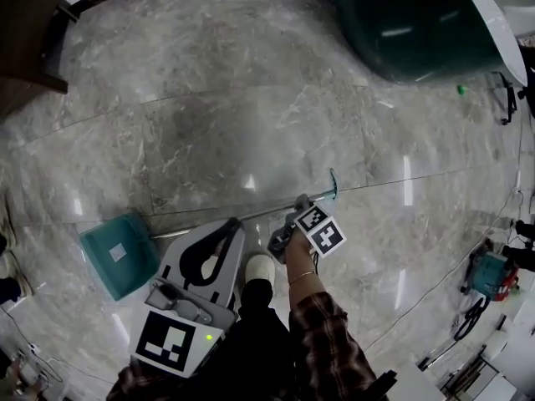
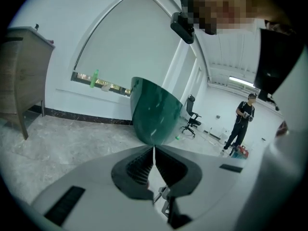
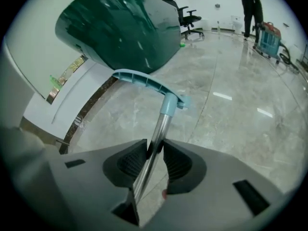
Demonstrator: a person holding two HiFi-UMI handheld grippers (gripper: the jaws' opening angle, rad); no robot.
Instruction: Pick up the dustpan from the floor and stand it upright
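The dustpan has a teal pan (image 1: 121, 256) at the lower left of the head view. Its long metal handle (image 1: 259, 214) runs right to a teal end grip (image 1: 333, 185). My right gripper (image 1: 294, 211) is shut on that handle a little short of the grip. In the right gripper view the metal handle (image 3: 161, 129) passes between the pads and the teal grip (image 3: 144, 83) sticks out beyond them. My left gripper (image 1: 232, 226) hovers beside the handle's middle, jaws shut and holding nothing. In the left gripper view its tips (image 2: 154, 149) meet.
A large dark green rounded body (image 1: 410, 23) stands on the marble floor at the far right. Wooden furniture (image 1: 25, 32) is at the far left. A white shoe (image 1: 259, 270) is under the grippers. A blue machine (image 1: 491, 276) and cables lie at the right; a person (image 2: 243, 121) stands far off.
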